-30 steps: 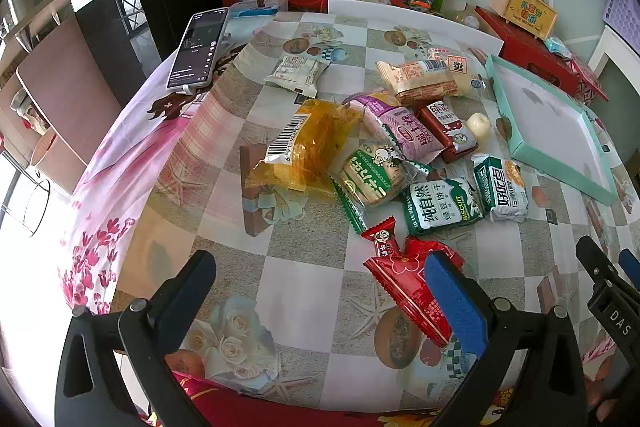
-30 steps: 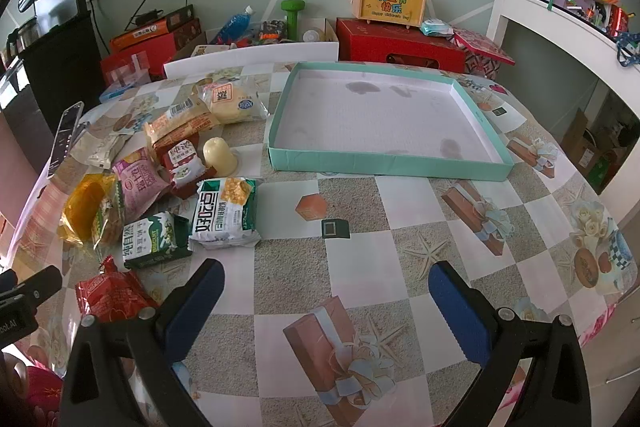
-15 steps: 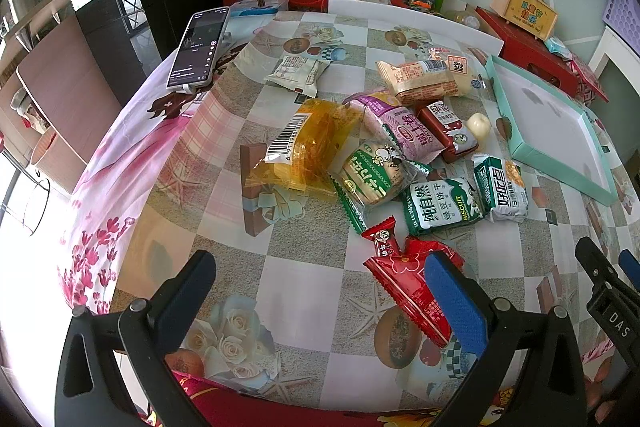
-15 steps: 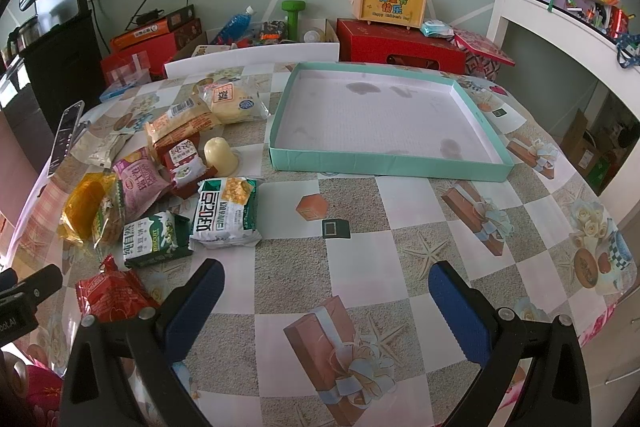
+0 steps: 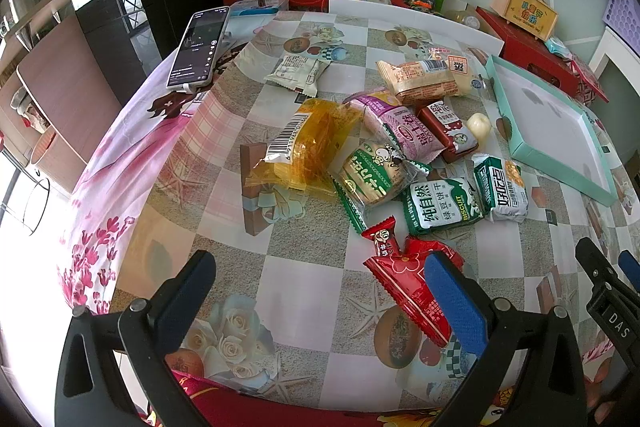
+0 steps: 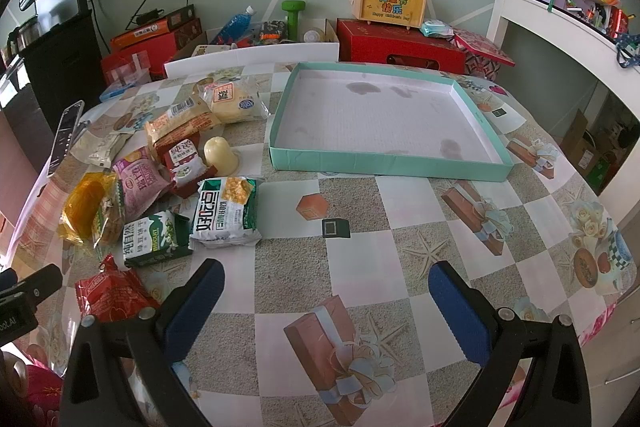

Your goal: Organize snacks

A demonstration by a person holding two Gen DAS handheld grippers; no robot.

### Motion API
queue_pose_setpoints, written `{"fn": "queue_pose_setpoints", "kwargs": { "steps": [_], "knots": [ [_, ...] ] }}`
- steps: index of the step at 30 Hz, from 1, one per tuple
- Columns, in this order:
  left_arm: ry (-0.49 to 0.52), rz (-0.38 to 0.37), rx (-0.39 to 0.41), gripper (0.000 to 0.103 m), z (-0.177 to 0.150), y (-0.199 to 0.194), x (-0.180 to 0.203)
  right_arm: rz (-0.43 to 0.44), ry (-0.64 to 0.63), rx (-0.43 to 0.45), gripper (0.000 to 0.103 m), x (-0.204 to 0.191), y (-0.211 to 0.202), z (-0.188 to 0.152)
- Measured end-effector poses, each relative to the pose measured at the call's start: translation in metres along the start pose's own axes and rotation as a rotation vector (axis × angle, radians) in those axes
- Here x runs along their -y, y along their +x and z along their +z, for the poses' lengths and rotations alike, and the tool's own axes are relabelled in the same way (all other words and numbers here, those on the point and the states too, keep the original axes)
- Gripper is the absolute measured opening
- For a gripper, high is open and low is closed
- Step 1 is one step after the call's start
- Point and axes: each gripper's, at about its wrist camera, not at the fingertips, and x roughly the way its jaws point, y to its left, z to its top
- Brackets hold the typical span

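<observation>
Several snack packets lie in a loose heap on the patterned tablecloth. Nearest my left gripper (image 5: pixel 320 279) is a red packet (image 5: pixel 404 275), just inside its right finger. Behind it sit a green biscuit pack (image 5: pixel 440 205), a white-green pack (image 5: pixel 500 187), a yellow bag (image 5: pixel 308 143) and a pink pack (image 5: pixel 404 131). The left gripper is open and holds nothing. My right gripper (image 6: pixel 326 291) hovers open over bare cloth, with the red packet (image 6: pixel 112 293) to its left. An empty teal tray (image 6: pixel 384 161) lies ahead of it.
A phone (image 5: pixel 198 47) leans at the table's far left edge. Red boxes (image 6: pixel 400 41), a yellow gift box (image 6: pixel 390 3), a green dumbbell (image 6: pixel 293 11) and a bottle crowd the space behind the table. A white shelf (image 6: pixel 560 23) stands at right.
</observation>
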Motion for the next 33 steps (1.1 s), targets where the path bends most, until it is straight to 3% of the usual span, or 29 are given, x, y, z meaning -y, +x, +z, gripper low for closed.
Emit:
{"fn": "queue_pose_setpoints", "kwargs": {
  "steps": [11, 17, 29, 33],
  "knots": [
    [-0.001, 0.002, -0.005, 0.103, 0.000, 0.001, -0.001, 0.003, 0.002, -0.003, 0.103, 0.000, 0.000, 0.000],
    [0.020, -0.009, -0.084, 0.103, 0.009, 0.012, 0.005, 0.059, -0.009, -0.021, 0.103, -0.006, 0.003, 0.009],
    [0.070, -0.164, -0.208, 0.103, 0.009, 0.037, 0.042, 0.154, 0.016, -0.108, 0.103, -0.032, 0.058, 0.045],
    [0.092, -0.185, -0.238, 0.092, 0.003, 0.045, 0.050, 0.172, 0.006, -0.144, 0.103, -0.042, 0.078, 0.046]
  ]
}}
